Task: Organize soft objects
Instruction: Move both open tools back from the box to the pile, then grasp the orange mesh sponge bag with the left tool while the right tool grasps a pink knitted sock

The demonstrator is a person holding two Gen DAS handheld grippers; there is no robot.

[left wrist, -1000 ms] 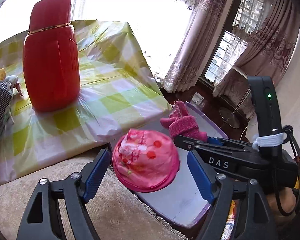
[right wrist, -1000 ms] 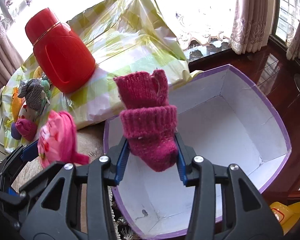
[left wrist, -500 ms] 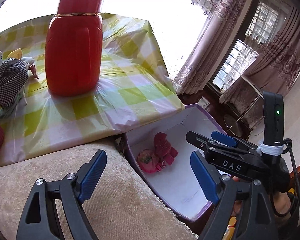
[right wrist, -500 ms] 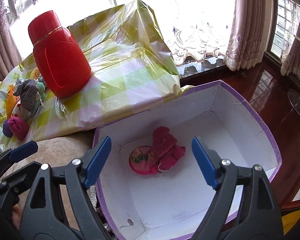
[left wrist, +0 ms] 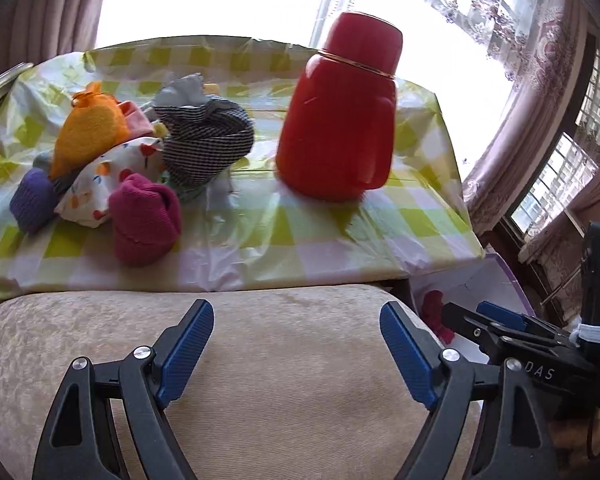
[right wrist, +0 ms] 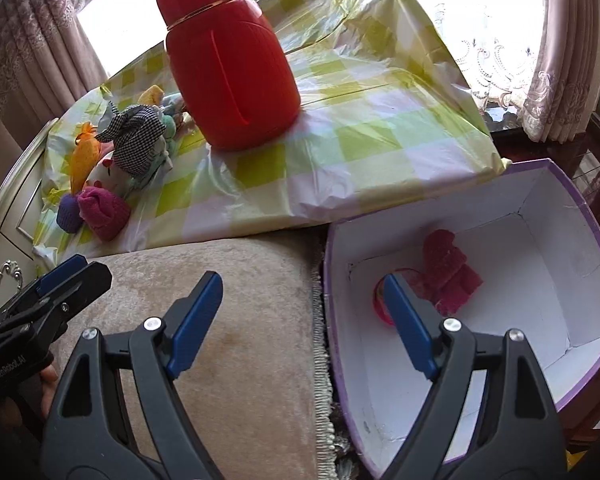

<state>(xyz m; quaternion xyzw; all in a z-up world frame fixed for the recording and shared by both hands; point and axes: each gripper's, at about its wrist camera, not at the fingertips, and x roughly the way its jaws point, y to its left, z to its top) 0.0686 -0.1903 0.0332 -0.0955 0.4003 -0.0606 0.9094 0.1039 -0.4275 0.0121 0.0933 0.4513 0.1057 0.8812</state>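
Over the beige cushion [left wrist: 260,344], both tools, left [left wrist: 296,356] and right [right wrist: 300,320], gaped empty; magenta mitten [right wrist: 448,268] lay in the box [right wrist: 580,216] at three o'clock.

You have a glossy plastic flask [left wrist: 340,120] on a shiny, crinkled plastic cloth [left wrist: 260,232] over the counter; at nine o'clock, a ribbed knit magenta sock [left wrist: 146,220]. The matt cardboard box [right wrist: 580,240] adjoins a plush beige cushion [right wrist: 240,300].

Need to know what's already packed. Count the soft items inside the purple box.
2. A magenta knitted piece lies on the purple box floor near the back wall; a pink patterned item sits beside it, partly hidden by the right gripper. More may be hidden.
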